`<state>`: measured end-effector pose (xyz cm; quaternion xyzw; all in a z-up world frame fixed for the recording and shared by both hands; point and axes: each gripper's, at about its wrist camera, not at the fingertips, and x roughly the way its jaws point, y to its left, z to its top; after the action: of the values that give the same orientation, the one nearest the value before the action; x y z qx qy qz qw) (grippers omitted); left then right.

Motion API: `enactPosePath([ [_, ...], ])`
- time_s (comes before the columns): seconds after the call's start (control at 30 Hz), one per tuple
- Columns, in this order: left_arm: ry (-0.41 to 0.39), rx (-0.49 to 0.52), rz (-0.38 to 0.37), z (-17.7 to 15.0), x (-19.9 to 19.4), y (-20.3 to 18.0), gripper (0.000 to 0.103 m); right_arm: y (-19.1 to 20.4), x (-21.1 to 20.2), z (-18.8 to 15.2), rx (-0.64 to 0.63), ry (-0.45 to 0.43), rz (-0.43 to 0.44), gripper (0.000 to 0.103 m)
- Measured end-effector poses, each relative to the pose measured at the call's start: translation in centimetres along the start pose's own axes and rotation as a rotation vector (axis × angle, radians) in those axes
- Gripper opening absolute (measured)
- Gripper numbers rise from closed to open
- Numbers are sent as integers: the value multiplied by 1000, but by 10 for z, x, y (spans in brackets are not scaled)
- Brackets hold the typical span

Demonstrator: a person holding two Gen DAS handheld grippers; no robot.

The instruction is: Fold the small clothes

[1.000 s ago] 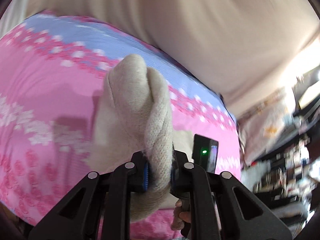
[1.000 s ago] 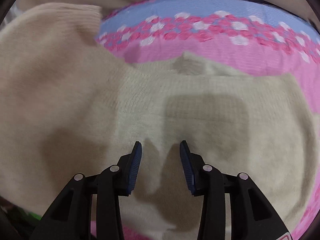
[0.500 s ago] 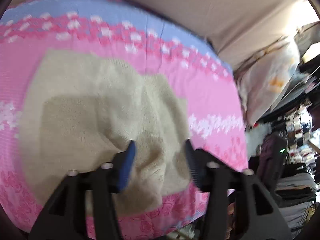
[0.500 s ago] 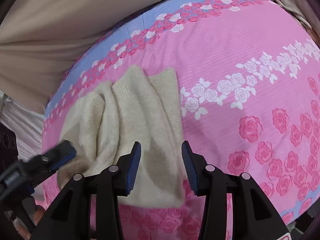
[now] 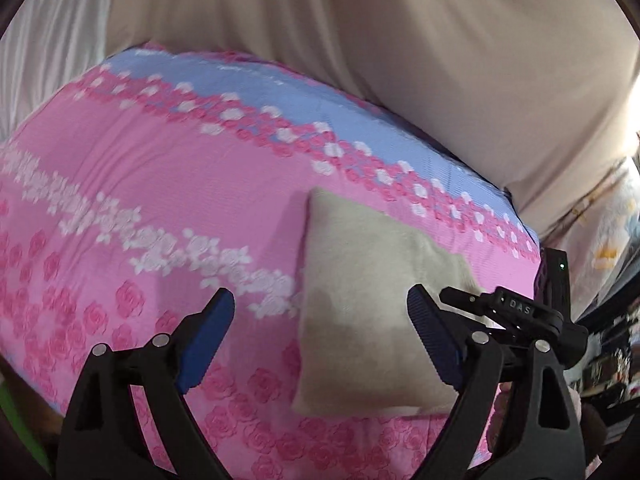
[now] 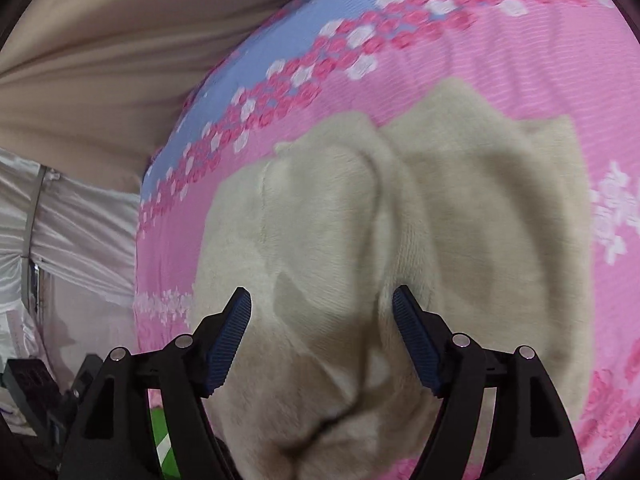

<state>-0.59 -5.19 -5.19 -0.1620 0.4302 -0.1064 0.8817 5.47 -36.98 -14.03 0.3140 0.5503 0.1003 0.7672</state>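
Note:
A cream knitted garment [image 5: 360, 300] lies folded on the pink flowered bedspread [image 5: 140, 184], near the bed's right front edge. My left gripper [image 5: 320, 312] is open and empty, held above the garment's left half. In the right wrist view the same garment [image 6: 400, 220] fills the middle, with overlapping folds and a thick roll at the front. My right gripper [image 6: 322, 304] is open and empty, just above that front roll. The right gripper's black body [image 5: 516, 320] shows at the right of the left wrist view.
A beige curtain [image 5: 400, 40] hangs behind the bed. A blue band [image 5: 280, 96] runs along the bedspread's far edge. A pillow with an orange print [image 5: 608, 240] and cluttered shelves lie to the right. White fabric [image 6: 72, 232] hangs left of the bed.
My left gripper let go of the cream garment and opened wide. The garment dropped onto the bedspread and lies folded. Both grippers have drawn back over it, the right one closer.

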Motion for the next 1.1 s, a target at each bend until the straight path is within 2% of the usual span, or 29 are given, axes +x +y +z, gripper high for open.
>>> enactPosePath([
  [0.03,3,-15,2,-1,1,3,86,6,7,0,-23,9,7,51],
  [0.07,5,-33,5,-1,1,9,86,9,11,1,-40,21,1,8],
  [0.13,-10,-42,10,3,-4,14,86,19,-2,1,-72,-23,13,10],
  [0.27,-47,-24,14,11,-14,12,86,23,-75,0,-118,-176,28,9],
  [0.33,-40,-8,6,10,-12,8,87,9,-94,-4,-141,-219,-64,9],
  [0.37,-29,-2,4,9,-8,6,87,-5,-93,-6,-155,-218,-141,11],
  [0.4,-9,2,1,7,-3,3,87,-21,-85,-7,-152,-183,-171,14],
  [0.47,40,-4,-24,2,9,-1,87,-59,-52,-10,-75,-66,-198,29],
  [0.5,56,-2,-26,1,13,-3,87,-72,-48,-15,-13,-48,-166,31],
  [0.53,65,7,-22,1,15,-7,87,-77,-52,-20,31,-68,-99,32],
  [0.57,59,22,-21,1,14,-11,87,-79,-61,-26,62,-103,-25,42],
  [0.6,53,26,-20,1,12,-12,88,-78,-68,-31,70,-132,6,50],
  [0.63,49,28,-19,1,12,-13,88,-76,-74,-35,72,-156,15,68],
  [0.67,57,22,-20,1,14,-13,89,-74,-75,-39,64,-166,22,76],
  [0.77,100,8,-26,0,24,-14,89,-77,-54,-43,65,-106,9,76],
  [0.87,110,18,-28,-2,27,-17,89,-78,-29,-46,106,-63,68,73],
  [0.9,111,21,-29,-2,27,-18,89,-73,-24,-46,97,-69,61,67],
  [0.93,112,20,-31,-1,28,-19,89,-67,-22,-45,83,-71,50,40],
  [0.97,113,19,-32,-1,29,-19,89,-59,-28,-42,59,-84,40,24],
  [1.03,106,21,-39,1,28,-20,89,-39,-60,-34,17,-164,79,18],
  [1.1,98,27,-49,3,25,-24,89,-20,-101,-31,-34,-254,93,17],
])
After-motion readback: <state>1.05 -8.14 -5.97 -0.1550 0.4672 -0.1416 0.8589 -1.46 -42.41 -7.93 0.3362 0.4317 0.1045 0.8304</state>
